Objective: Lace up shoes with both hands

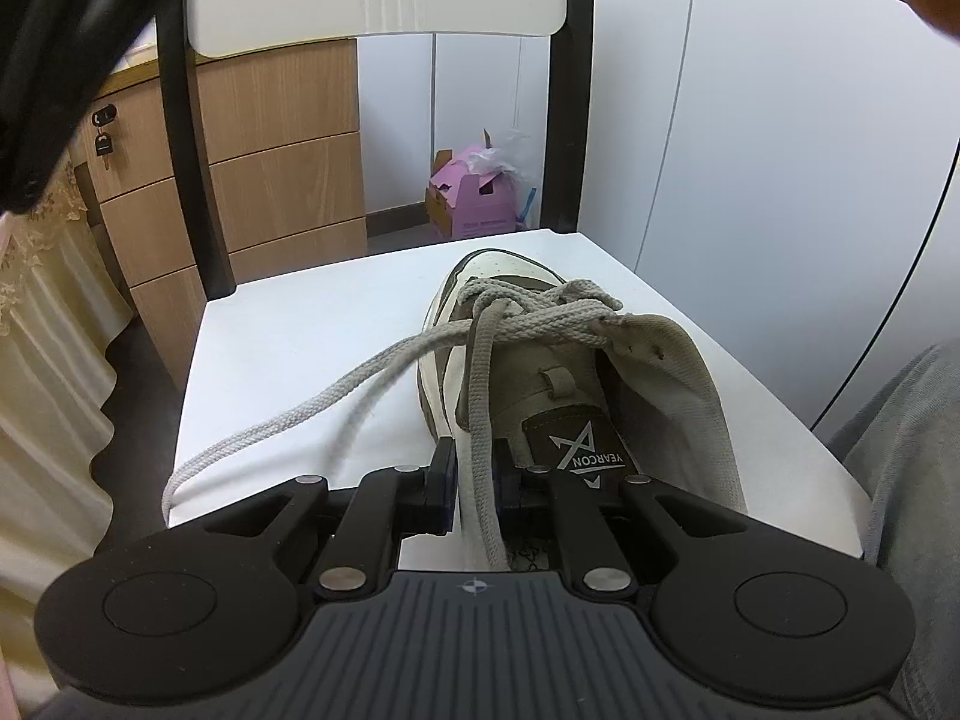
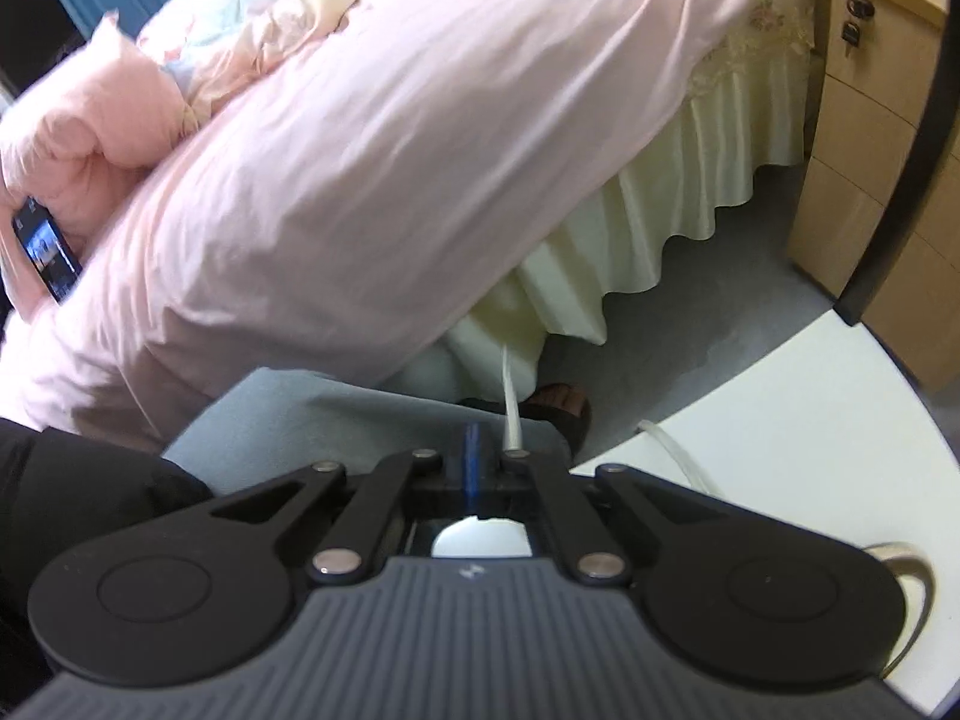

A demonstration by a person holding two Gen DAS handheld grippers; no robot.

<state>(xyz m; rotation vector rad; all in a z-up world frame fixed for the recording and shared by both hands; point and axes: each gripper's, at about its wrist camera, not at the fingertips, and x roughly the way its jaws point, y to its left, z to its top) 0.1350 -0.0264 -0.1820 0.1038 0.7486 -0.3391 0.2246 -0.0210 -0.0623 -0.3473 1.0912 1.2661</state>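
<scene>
Black tongs (image 1: pixel 474 480) on ribbed grey bodies (silver rivets), grey trousers (image 1: pixel 912 480)

woven cloth lace (image 1: pixel 336 387), suede-like shoe (image 1: pixel 558 360), smooth chair seat (image 1: pixel 312 312), wood-grain drawers (image 1: pixel 282 150)

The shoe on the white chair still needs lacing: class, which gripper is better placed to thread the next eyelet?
Probably the left gripper: it faces the shoe and clamps a lace. The right gripper faces the bed.
</scene>
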